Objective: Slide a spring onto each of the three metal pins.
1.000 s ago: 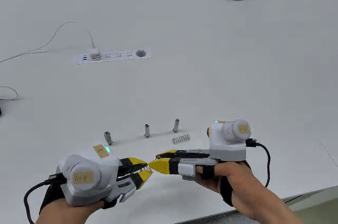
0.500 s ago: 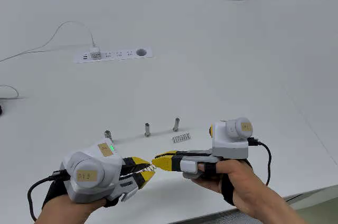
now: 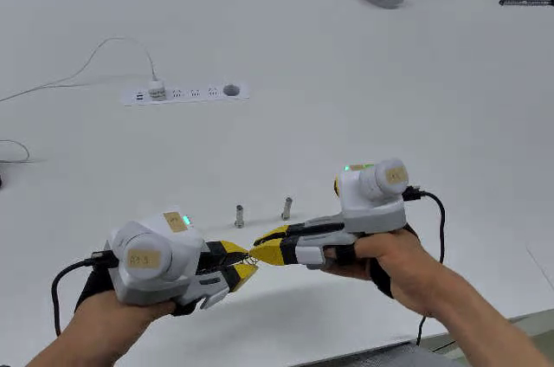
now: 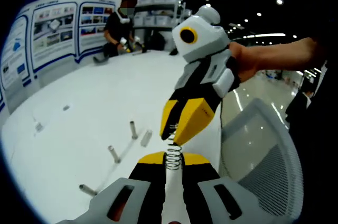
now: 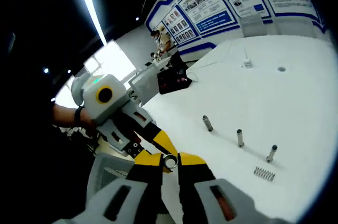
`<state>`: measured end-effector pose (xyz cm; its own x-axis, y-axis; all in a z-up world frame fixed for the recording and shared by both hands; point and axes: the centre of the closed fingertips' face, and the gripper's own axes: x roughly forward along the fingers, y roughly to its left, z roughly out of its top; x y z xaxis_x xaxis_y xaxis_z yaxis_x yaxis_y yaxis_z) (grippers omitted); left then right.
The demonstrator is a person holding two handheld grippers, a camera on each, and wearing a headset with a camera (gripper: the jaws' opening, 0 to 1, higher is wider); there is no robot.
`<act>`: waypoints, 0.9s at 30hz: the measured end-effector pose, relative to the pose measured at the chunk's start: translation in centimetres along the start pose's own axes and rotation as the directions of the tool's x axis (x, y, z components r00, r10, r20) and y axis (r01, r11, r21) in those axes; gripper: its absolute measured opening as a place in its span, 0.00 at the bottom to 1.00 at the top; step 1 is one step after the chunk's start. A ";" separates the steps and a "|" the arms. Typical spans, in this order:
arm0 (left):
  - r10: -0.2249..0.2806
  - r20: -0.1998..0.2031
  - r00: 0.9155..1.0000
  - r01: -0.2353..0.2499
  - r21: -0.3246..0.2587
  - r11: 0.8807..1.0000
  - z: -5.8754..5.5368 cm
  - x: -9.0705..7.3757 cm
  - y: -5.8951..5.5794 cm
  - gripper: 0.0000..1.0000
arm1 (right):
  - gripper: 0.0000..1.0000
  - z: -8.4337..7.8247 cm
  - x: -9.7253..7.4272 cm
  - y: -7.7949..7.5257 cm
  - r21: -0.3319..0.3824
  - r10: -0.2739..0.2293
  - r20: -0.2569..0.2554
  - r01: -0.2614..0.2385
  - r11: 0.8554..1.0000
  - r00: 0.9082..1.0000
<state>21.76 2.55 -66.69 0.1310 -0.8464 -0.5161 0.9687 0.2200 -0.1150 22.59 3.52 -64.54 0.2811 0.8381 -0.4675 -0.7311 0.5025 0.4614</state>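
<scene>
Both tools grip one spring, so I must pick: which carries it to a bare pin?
Right, probably: the right tool pinches the spring by its end, and the bare pins stand beyond its tips, farther from the left tool.

I hold my left gripper (image 3: 235, 261) low in front of me, with my left hand (image 3: 108, 324) wrapped round its body from behind and its jaws pointing to my right. My right gripper (image 3: 262, 248) lies opposite, roughly level, jaws pointing left. My right hand (image 3: 394, 259) is closed round the handle, and the forearm runs off toward the lower right. The two pairs of yellow tips meet nose to nose, almost touching. My left jaws are pressed together on one end of a spring (image 4: 172, 155). My right jaws pinch its other end, with only a narrow gap between them.
</scene>
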 end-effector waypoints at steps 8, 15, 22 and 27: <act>-0.027 0.028 0.999 0.026 0.034 0.999 1.6 0.2 0.3 0.10 | 0.12 0.9 -0.6 0.1 -0.242 0.008 -0.173 -0.051 0.969 0.985; -0.057 0.038 0.998 0.055 0.055 0.997 2.0 0.0 0.2 0.10 | 0.12 0.8 -0.6 0.7 -0.370 0.025 -0.290 -0.136 0.919 0.957; -0.064 0.030 0.997 0.062 0.059 0.996 1.8 -0.3 0.2 0.10 | 0.13 0.1 -0.1 0.7 -0.449 0.017 -0.361 -0.190 0.873 0.932; -0.067 0.022 0.997 0.066 0.056 0.996 1.5 -0.4 -0.1 0.10 | 0.12 0.0 0.3 0.9 -0.420 0.045 -0.341 -0.195 0.887 0.939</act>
<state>21.96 2.15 -65.17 0.0700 -0.8698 -0.4885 0.9856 0.1360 -0.1009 21.98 4.22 -64.24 0.0191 0.7373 -0.6753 -0.9638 0.1932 0.1837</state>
